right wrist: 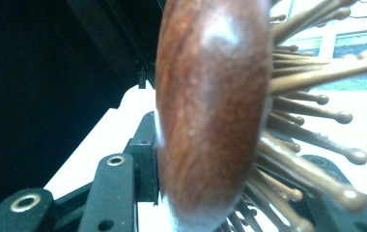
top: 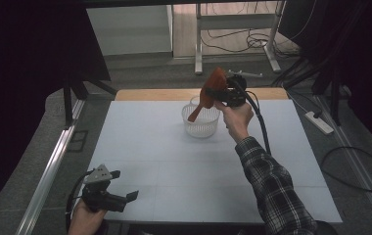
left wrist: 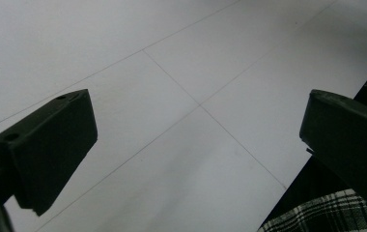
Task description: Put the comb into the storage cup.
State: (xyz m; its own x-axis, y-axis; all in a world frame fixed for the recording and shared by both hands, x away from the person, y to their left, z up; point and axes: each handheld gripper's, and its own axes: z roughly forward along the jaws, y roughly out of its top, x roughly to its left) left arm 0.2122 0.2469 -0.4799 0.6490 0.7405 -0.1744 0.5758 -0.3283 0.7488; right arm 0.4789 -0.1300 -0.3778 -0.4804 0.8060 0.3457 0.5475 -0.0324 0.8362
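Hairbrush (top: 212, 90) handle end hides inside the basket (top: 201, 123); long axis tilts, head up-right. Right gripper (top: 223, 94) jaws clench its head; left gripper (top: 125, 188) jaws released.

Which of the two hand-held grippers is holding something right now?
The right hand-held gripper, raised over the white basket, is shut on a wooden hairbrush. The left hand-held gripper rests open and empty at the table's near edge.

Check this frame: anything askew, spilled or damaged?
Nothing stands out. The right gripper holds the wooden hairbrush tilted, handle down, above the clear basket, which stands upright. The left gripper hangs open at the table's near corner. No spill or damage shows.
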